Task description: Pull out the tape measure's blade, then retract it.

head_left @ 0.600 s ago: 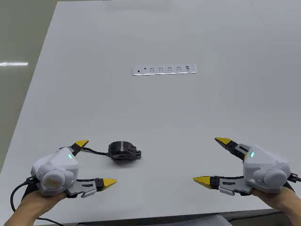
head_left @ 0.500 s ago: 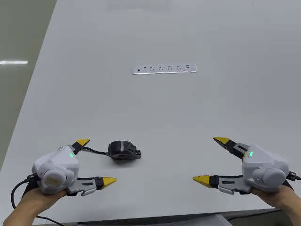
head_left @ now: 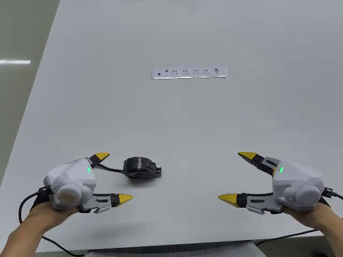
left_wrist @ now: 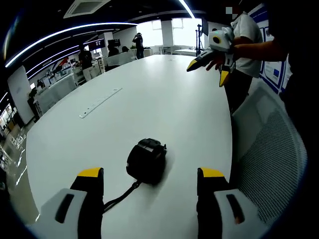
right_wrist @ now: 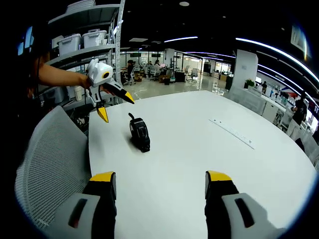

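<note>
Two handheld grippers hover low over the near edge of a white workbench (head_left: 177, 118), both with jaws spread wide and holding nothing. The left gripper (head_left: 113, 177) sits at the left in the head view, gripped from below by a hand (head_left: 47, 215), its yellow-tipped fingers (head_left: 124, 198) pointing inward across the table. The right gripper (head_left: 237, 178) mirrors it at the right, its fingers equally far apart and aimed back toward the left.

Between them, but much nearer the left gripper, the black tape measure (head_left: 140, 167) lies on the tabletop, its blade not yet pulled out. It rests just beyond the gap between the left gripper's fingertips, touched by neither jaw. A thin black strap (head_left: 110, 171) trails from the case toward the far finger of the left gripper; whether it touches that finger cannot be told.

Seen from the left gripper view, the tape measure (left_wrist: 146, 159) lies straight ahead, centred between the two open jaws, with the strap (left_wrist: 122, 196) curling back toward the left-hand jaw, and the right gripper (left_wrist: 205, 75) is raised in the distance at upper right. From the right gripper view, the tape measure (right_wrist: 139, 133) lies well ahead and left of centre, with the left gripper (right_wrist: 118, 110) poised just behind it.

Farther up the workbench, well apart from everything else, a long silver power strip (head_left: 189, 73) lies flat. A grey mesh chair back (right_wrist: 45, 159) stands at the table's near edge.
</note>
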Demonstrator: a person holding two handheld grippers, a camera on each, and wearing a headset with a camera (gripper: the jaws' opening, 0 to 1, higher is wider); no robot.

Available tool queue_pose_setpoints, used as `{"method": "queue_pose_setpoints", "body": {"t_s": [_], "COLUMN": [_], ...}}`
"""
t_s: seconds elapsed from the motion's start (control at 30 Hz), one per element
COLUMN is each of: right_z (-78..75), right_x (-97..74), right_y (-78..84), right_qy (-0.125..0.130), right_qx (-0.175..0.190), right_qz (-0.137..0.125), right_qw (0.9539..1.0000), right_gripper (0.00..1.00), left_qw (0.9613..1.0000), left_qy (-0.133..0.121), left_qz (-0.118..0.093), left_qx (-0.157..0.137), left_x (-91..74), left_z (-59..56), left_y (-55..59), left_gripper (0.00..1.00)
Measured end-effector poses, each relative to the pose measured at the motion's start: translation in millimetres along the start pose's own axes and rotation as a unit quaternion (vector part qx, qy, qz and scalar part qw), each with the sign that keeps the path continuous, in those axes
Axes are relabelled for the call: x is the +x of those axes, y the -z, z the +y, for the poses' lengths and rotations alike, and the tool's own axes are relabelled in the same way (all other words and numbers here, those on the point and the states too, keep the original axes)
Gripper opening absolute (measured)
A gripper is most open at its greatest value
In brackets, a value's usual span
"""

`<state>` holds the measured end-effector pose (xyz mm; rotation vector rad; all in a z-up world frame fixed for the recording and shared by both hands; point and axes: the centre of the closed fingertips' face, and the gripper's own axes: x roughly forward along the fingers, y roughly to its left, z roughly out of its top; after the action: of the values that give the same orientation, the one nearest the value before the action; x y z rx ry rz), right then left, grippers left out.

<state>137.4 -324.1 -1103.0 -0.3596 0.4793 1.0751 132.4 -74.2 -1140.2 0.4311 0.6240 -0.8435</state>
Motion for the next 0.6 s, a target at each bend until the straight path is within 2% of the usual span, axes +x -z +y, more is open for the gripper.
{"method": "queue_pose_setpoints", "body": {"t_s": [0.23, 0.6], "right_z": [0.0, -2.3], "right_x": [9.7, 27.6], "right_y": [2.0, 5.3], "right_qy": [-0.013, -0.033], "right_qx": [-0.007, -0.019], "right_qz": [0.002, 0.006], "right_qw": [0.9999, 0.9993], "right_gripper": [0.71, 0.66], "left_qw": [0.9999, 0.9981], "left_qy": [0.009, 0.033], "left_qz": [0.005, 0.022], "left_qx": [0.012, 0.047], "left_x": [7.3, 23.2], "left_z": [4.3, 9.4], "left_y": [1.1, 4.1], "left_gripper": [0.72, 0.66]}}
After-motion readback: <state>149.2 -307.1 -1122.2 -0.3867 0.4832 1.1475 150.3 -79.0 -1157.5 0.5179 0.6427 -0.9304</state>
